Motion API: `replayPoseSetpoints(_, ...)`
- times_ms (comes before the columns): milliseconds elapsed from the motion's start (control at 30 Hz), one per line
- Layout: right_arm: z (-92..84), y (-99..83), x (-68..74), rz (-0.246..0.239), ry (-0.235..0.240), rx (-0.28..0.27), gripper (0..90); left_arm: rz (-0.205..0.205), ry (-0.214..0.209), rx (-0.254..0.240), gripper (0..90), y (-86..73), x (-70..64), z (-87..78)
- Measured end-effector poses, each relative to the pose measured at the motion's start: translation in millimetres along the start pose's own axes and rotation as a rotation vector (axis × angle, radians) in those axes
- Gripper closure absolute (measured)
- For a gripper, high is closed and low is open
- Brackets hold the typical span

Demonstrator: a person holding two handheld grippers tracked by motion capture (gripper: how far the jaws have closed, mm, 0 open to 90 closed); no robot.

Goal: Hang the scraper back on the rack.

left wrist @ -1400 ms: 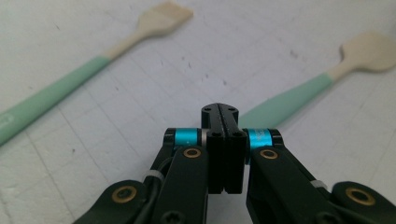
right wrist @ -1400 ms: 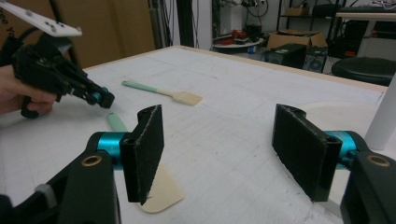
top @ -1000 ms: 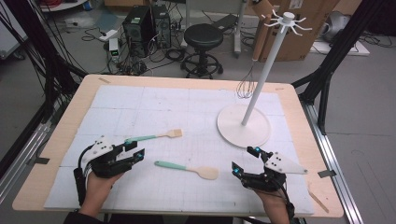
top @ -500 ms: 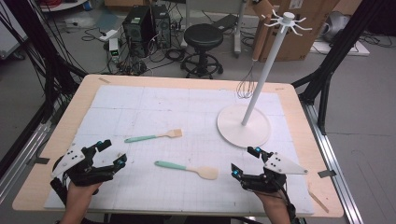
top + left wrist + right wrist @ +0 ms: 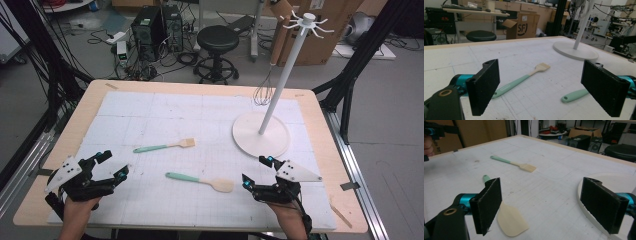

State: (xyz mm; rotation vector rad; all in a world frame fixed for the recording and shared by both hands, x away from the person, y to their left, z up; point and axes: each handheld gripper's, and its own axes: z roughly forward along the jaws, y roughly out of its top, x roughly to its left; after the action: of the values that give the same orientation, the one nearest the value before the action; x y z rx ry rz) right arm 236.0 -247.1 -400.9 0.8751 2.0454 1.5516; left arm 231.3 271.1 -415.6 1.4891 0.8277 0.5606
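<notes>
A teal-handled brush (image 5: 165, 147) (image 5: 524, 80) lies flat on the white mat, and a teal-handled wooden spoon (image 5: 200, 181) lies nearer me. My left gripper (image 5: 114, 164) (image 5: 541, 75) hovers at the near left, apart from the brush's handle end. Its jaws have just been opening and stand wide with nothing between them. Over at the near right, my right gripper (image 5: 255, 171) (image 5: 544, 195) is open and empty, just right of the spoon's bowl (image 5: 511, 222). The brush (image 5: 524, 166) lies farther off in the right gripper view.
A white hook stand (image 5: 261, 134) rises at the back right with a wire whisk (image 5: 263, 92) hanging from it; its round base (image 5: 624, 182) lies close to my right gripper. The wooden table edge (image 5: 55, 165) frames the mat. A stool and boxes stand beyond the table.
My left gripper has drawn back from the brush's handle toward the near left, and its jaws now stand wider. The brush stays on the mat. The right gripper has not moved.
</notes>
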Motion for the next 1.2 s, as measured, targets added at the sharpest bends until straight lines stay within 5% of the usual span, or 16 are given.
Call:
replayPoseSetpoints(300,18.6,5.6,5.6,-0.034,0.050,0.041,16.4,0.000,0.004,0.002,15.9,-1.3,-1.4,0.2)
replayPoseSetpoints(700,63.4,11.1,17.9,-0.091,0.153,0.170,22.1,-0.007,-0.015,0.023,16.0,-5.9,-8.3,9.4)
replayPoseSetpoints(1200,125.1,-0.3,36.3,-0.211,0.323,0.412,52.7,-0.009,-0.035,0.037,16.0,-9.0,-12.0,14.7)
